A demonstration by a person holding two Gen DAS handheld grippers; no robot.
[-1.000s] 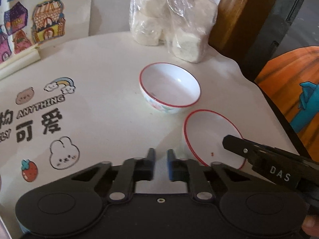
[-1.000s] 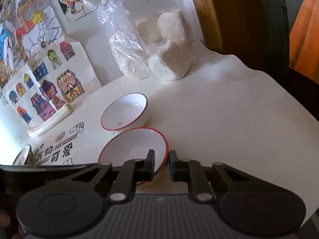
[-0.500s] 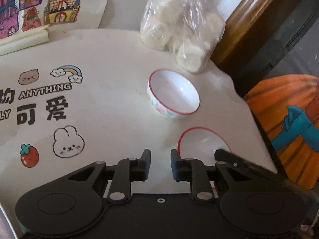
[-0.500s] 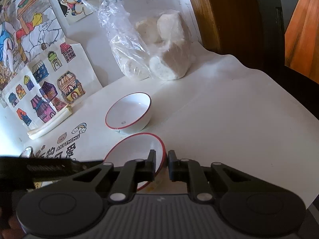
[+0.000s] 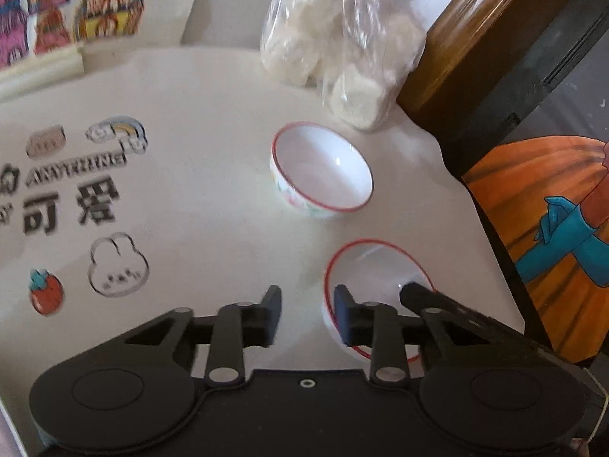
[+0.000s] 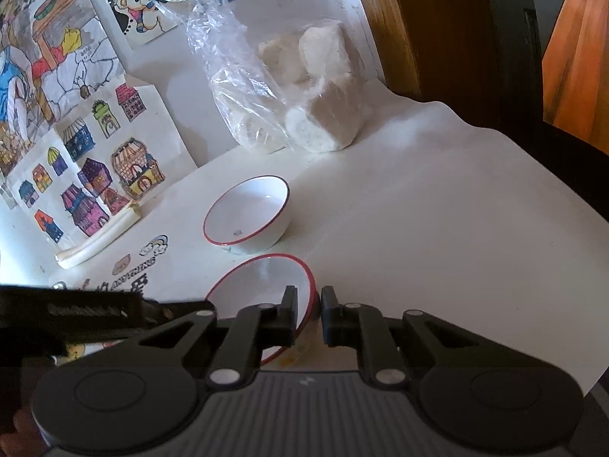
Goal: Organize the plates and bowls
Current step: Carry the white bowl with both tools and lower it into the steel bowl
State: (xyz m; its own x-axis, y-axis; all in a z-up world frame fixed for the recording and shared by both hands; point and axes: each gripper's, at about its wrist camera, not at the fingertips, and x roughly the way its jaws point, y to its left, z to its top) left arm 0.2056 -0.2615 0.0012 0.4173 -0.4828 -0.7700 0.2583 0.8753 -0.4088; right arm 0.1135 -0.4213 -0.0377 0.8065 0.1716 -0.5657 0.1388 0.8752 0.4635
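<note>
Right gripper (image 6: 307, 306): jaws narrowly parted, straddling the red rim of the near bowl (image 6: 262, 285) at its 3 o'clock edge; inner finger inside the rim, outer finger outside; contact with the rim not resolvable. Near bowl tilted, sitting on the cream tablecloth (image 6: 437, 228). Second red-rimmed bowl (image 6: 247, 211) just beyond at 12 o'clock, upright, close to the first; touching or not, cannot tell.

Left gripper (image 5: 307, 306): jaws spread wide, holding nothing, hovering over the tablecloth (image 5: 213, 205). Near bowl (image 5: 375, 270) at 2 o'clock, partly behind the right finger. Far bowl (image 5: 321, 175) at 12 o'clock. Bag of white buns (image 5: 338, 42) farther out at 12 o'clock. Cartoon prints (image 5: 76, 205) on the cloth at 10 o'clock.
</note>
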